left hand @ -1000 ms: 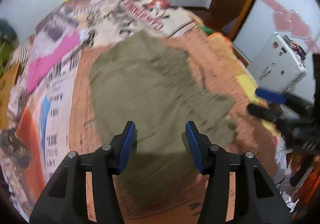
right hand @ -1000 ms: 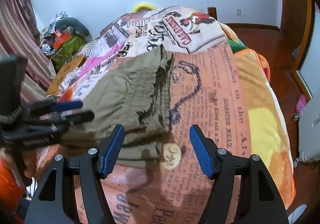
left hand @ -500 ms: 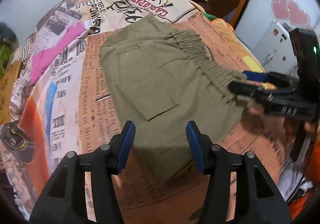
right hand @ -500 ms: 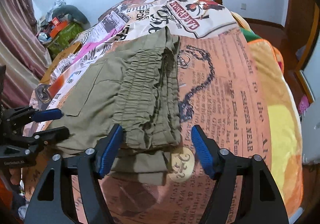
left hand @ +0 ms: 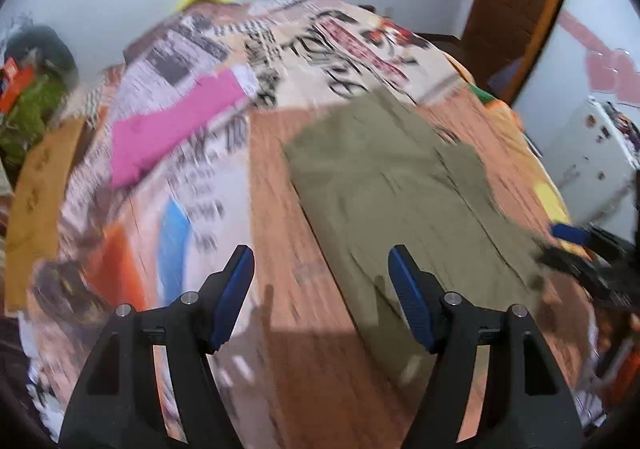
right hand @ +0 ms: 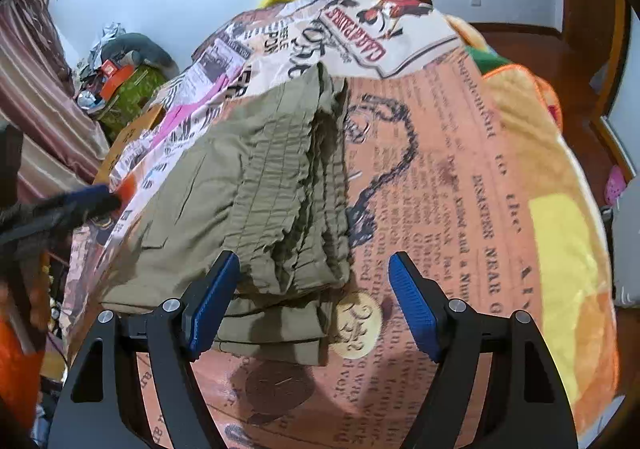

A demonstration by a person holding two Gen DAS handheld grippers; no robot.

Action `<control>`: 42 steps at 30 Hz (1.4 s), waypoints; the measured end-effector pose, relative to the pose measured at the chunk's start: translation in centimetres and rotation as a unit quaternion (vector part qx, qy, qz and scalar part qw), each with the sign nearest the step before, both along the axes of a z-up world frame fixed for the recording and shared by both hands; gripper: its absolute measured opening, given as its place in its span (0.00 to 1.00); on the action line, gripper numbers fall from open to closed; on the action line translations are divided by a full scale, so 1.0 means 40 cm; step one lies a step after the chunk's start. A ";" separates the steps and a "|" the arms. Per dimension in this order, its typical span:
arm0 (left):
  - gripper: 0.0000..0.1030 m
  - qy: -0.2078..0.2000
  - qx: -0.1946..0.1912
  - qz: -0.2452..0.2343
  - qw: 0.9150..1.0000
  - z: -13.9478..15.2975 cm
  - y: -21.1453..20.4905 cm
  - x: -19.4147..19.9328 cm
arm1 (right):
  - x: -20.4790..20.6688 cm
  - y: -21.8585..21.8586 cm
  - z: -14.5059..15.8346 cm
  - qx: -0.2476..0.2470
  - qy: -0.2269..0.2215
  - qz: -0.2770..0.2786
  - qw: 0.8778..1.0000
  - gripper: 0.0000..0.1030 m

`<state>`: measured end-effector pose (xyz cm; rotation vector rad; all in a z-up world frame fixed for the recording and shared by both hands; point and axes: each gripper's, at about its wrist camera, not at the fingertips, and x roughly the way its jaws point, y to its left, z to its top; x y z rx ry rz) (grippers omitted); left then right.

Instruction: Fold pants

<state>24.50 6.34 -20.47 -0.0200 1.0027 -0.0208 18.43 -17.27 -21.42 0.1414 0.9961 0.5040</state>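
Observation:
The olive green pants lie folded in a flat stack on the newspaper-print bedspread, with the gathered elastic waistband on the right side. In the blurred left wrist view the pants lie to the right of centre. My left gripper is open and empty above the bedspread, just left of the pants' near edge. My right gripper is open and empty, its fingers straddling the near end of the waistband. Each gripper shows in the other's view: the right one and the left one.
The bedspread covers a bed that drops off at the left and right. A cluttered pile sits by the curtain at the far left. A white appliance and a wooden door frame stand to the right.
My left gripper has swung left off the pants and opened wider; its view is blurred. My right gripper has moved closer over the waistband end. The pants have not moved.

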 end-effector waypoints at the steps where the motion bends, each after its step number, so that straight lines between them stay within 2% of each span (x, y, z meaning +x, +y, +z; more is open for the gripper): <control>1: 0.67 0.001 0.006 0.007 1.000 -0.001 0.011 0.035 | 0.001 -0.006 0.007 0.002 -0.003 -0.004 1.000 0.72; 7: 0.67 0.024 0.018 0.022 0.999 -0.054 0.063 0.220 | 0.019 -0.048 0.032 0.015 -0.012 -0.029 0.999 0.72; 14: 0.67 0.094 0.019 0.024 0.995 -0.192 0.075 0.392 | 0.044 -0.084 0.027 0.006 -0.011 -0.057 0.998 0.72; 16: 0.70 0.104 0.041 0.026 0.993 -0.231 0.067 0.422 | 0.052 -0.091 0.019 0.005 -0.007 -0.062 0.998 0.72; 19: 0.79 0.112 0.084 0.026 0.990 -0.277 0.050 0.436 | 0.063 -0.095 0.007 0.000 -0.003 -0.068 0.998 0.72; 24: 0.80 0.085 0.143 -0.013 0.986 -0.263 0.016 0.392 | 0.063 -0.096 0.002 0.005 0.004 -0.063 0.998 0.72; 26: 0.80 0.085 0.167 -0.026 0.982 -0.254 0.004 0.365 | 0.058 -0.091 0.005 0.002 0.002 -0.058 0.998 0.72; 28: 0.80 0.091 0.175 -0.029 0.980 -0.246 0.002 0.341 | 0.052 -0.088 0.009 0.003 -0.002 -0.055 0.998 0.72; 35: 0.79 0.100 0.146 -0.003 0.984 -0.215 0.037 0.213 | 0.017 -0.082 0.038 0.003 -0.018 -0.049 0.999 0.72; 42: 0.80 0.089 0.078 0.034 0.992 -0.171 0.076 0.048 | -0.022 -0.082 0.054 -0.011 -0.028 -0.044 0.999 0.72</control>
